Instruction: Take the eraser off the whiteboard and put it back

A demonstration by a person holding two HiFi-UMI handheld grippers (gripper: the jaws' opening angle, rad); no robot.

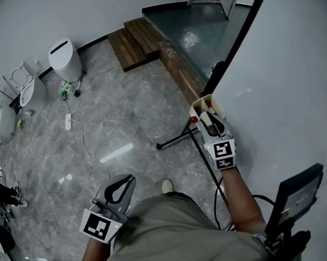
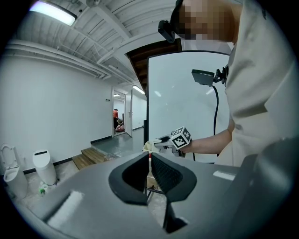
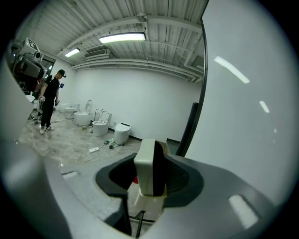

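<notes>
My right gripper [image 3: 150,179] has its jaws part-way closed on the eraser [image 3: 145,163]. The pads meet both flat sides, so I read it as gripped. The eraser stands on edge between them, its long axis pointing up and forward out of the jaws. Its cream body is on the left and its dark face is on the right.

That dark face is what matters, because it is turned toward the whiteboard [image 3: 243,116], which fills the whole right of the right gripper view. From the head view the eraser [image 1: 207,107] sits just beside the board [image 1: 290,85], near its dark edge. It looks clear of the surface, though I can't be sure of a gap.

Putting it back looks like a short sideways move to the right, keeping the flat face square to the board.

My left gripper [image 2: 148,175] is closed and empty. It hangs low by the torso [image 1: 118,189], well apart from the board, so it plays no part here.
</notes>
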